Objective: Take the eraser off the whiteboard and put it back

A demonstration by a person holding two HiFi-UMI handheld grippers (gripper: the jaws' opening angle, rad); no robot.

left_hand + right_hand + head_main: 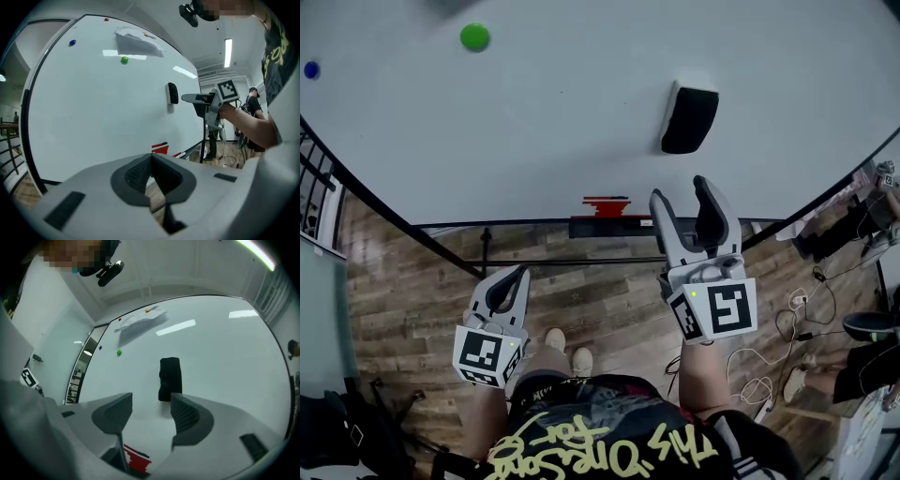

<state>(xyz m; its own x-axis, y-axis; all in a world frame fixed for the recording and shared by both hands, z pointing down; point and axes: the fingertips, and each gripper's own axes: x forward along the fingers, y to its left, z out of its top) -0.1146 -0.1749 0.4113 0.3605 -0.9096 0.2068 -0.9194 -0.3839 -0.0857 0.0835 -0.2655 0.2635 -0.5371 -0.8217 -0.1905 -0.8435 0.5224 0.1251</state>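
Note:
A black eraser (690,117) clings to the whiteboard (553,112); it also shows as a dark block (169,378) in the right gripper view and as a small shape (172,93) in the left gripper view. My right gripper (687,202) points at the board just below the eraser, jaws open and empty, a short gap away. In its own view the right gripper (151,409) frames the eraser's lower end. My left gripper (509,284) hangs low at the left, far from the board, jaws shut with nothing between them (151,174).
A green magnet (474,37) and a blue magnet (310,69) stick to the board's upper left. A red tray item (606,202) sits on the board's bottom ledge. Cables (787,328) lie on the wooden floor at right. A railing (314,183) stands at far left.

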